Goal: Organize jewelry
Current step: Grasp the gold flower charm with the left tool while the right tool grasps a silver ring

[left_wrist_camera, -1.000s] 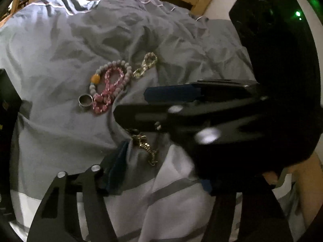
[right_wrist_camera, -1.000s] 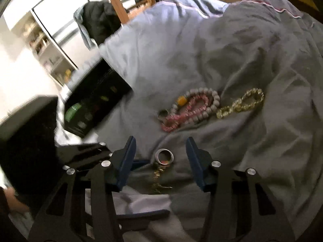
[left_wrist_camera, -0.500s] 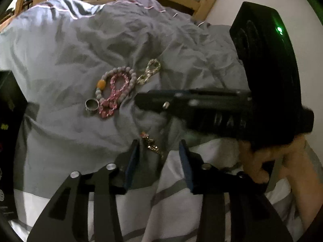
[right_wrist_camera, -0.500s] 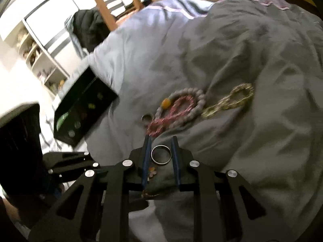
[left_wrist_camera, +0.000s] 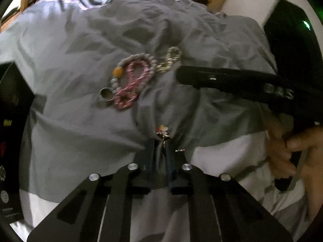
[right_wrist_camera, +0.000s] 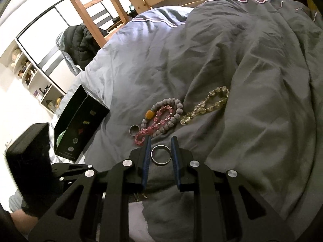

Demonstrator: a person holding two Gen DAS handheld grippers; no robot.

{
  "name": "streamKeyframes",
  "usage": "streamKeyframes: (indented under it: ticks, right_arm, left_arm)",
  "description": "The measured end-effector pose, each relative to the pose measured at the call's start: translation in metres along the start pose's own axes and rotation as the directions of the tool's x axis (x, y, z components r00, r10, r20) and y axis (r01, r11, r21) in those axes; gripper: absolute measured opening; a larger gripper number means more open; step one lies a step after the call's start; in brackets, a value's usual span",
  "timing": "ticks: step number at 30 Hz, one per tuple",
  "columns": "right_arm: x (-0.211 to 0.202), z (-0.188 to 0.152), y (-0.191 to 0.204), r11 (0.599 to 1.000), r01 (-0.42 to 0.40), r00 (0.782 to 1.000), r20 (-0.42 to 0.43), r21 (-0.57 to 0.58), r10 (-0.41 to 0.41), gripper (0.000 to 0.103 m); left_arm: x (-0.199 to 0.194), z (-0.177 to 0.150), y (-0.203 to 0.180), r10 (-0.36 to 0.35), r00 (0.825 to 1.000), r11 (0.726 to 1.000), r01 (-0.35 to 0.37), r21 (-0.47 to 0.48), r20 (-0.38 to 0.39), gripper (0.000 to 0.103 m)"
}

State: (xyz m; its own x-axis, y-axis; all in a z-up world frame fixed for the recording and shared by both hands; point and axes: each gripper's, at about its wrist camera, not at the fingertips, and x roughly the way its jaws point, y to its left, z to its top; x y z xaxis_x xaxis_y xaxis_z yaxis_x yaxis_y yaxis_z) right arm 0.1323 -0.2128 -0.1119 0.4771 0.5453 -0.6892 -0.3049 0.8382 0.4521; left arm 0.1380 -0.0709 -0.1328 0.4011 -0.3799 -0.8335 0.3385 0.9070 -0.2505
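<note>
My right gripper (right_wrist_camera: 161, 155) is shut on a silver ring (right_wrist_camera: 161, 154), held above the grey duvet (right_wrist_camera: 252, 64). My left gripper (left_wrist_camera: 160, 157) is shut on a gold charm chain (left_wrist_camera: 163, 131), pinching duvet cloth with it. Beyond lie a grey bead bracelet with an orange bead (right_wrist_camera: 177, 112), a pink bead bracelet (right_wrist_camera: 156, 122), a yellow crystal bracelet (right_wrist_camera: 210, 104) and a second silver ring (right_wrist_camera: 134, 130). The same pile shows in the left wrist view: pink bracelet (left_wrist_camera: 134, 82), ring (left_wrist_camera: 106, 95), yellow bracelet (left_wrist_camera: 170, 58).
An open black box (right_wrist_camera: 77, 125) stands on the bed left of the pile, also at the left edge of the left wrist view (left_wrist_camera: 10, 121). A wooden bed frame (right_wrist_camera: 84, 10) and white shelves (right_wrist_camera: 30, 74) lie behind. A dark jacket (right_wrist_camera: 80, 44) hangs there.
My right gripper closed on the silver ring and lifted it off the duvet. My left gripper closed on the charm chain and cloth. The right tool pulled away to the right.
</note>
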Motion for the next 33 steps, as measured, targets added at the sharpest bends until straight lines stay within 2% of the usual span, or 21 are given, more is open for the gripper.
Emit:
streamKeyframes:
  ticks: [6, 10, 15, 18, 19, 20, 22, 23, 25, 27, 28, 29, 31, 33]
  right_arm:
    - [-0.003, 0.000, -0.003, 1.000, -0.002, 1.000, 0.014, 0.012, 0.002, 0.021]
    - [-0.005, 0.000, -0.003, 1.000, -0.004, 1.000, 0.022, 0.016, 0.004, 0.021]
    - [-0.008, 0.000, -0.003, 1.000, -0.001, 1.000, 0.027, 0.022, 0.001, 0.021]
    - [-0.008, -0.001, -0.002, 1.000, 0.000, 1.000, 0.024, 0.023, -0.001, 0.021]
    - [-0.008, -0.001, -0.002, 1.000, 0.001, 1.000, 0.023, 0.024, -0.002, 0.021]
    - [-0.009, -0.002, -0.003, 1.000, 0.001, 1.000, 0.024, 0.026, -0.001, 0.021]
    - [-0.010, -0.001, -0.003, 1.000, 0.001, 1.000, 0.025, 0.028, -0.002, 0.021]
    - [-0.010, -0.001, -0.004, 1.000, 0.001, 1.000, 0.027, 0.029, -0.002, 0.021]
    - [-0.010, -0.001, -0.005, 0.999, 0.002, 1.000, 0.028, 0.033, -0.003, 0.021]
    - [-0.009, -0.002, -0.005, 0.999, 0.007, 1.000, 0.026, 0.031, -0.007, 0.021]
    - [-0.009, -0.003, -0.005, 1.000, 0.009, 1.000, 0.024, 0.029, -0.009, 0.021]
    - [-0.008, -0.003, -0.004, 1.000, 0.011, 1.000, 0.023, 0.026, -0.011, 0.021]
    - [-0.008, -0.002, -0.004, 1.000, 0.011, 1.000, 0.023, 0.024, -0.011, 0.021]
    - [-0.008, -0.002, -0.004, 1.000, 0.009, 1.000, 0.025, 0.029, -0.010, 0.021]
  left_arm:
    - [-0.020, 0.004, 0.000, 0.027, 0.998, 1.000, -0.028, 0.014, 0.060, 0.006]
    - [-0.036, 0.007, 0.009, 0.045, 0.994, 0.999, -0.044, -0.011, 0.101, 0.006]
    - [-0.045, 0.009, 0.015, 0.018, 0.993, 0.999, -0.015, -0.029, 0.115, 0.006]
    - [-0.045, 0.009, 0.005, -0.041, 0.993, 0.999, 0.041, 0.005, 0.111, 0.006]
    - [-0.044, 0.010, -0.001, -0.044, 0.993, 0.999, 0.042, 0.017, 0.113, 0.013]
    - [-0.040, 0.011, -0.008, -0.045, 0.993, 0.999, 0.042, 0.031, 0.106, 0.037]
    - [-0.037, 0.009, -0.017, 0.001, 0.992, 0.999, -0.008, 0.052, 0.124, 0.068]
    - [-0.033, 0.008, -0.023, 0.027, 0.991, 0.997, -0.037, 0.073, 0.129, 0.068]
    - [-0.024, 0.009, -0.024, 0.029, 0.994, 0.996, -0.037, 0.078, 0.105, 0.067]
    - [-0.010, 0.012, -0.019, 0.039, 0.997, 0.997, -0.043, 0.066, 0.067, 0.048]
    - [-0.003, 0.012, -0.016, 0.037, 0.998, 0.998, -0.040, 0.054, 0.042, 0.027]
    - [0.003, 0.012, -0.012, 0.036, 0.999, 0.999, -0.037, 0.036, 0.016, 0.020]
    - [0.004, 0.011, -0.003, 0.012, 1.000, 1.000, -0.012, 0.008, 0.015, 0.015]
    - [-0.004, 0.011, 0.001, 0.019, 0.999, 1.000, -0.019, 0.002, 0.029, 0.011]
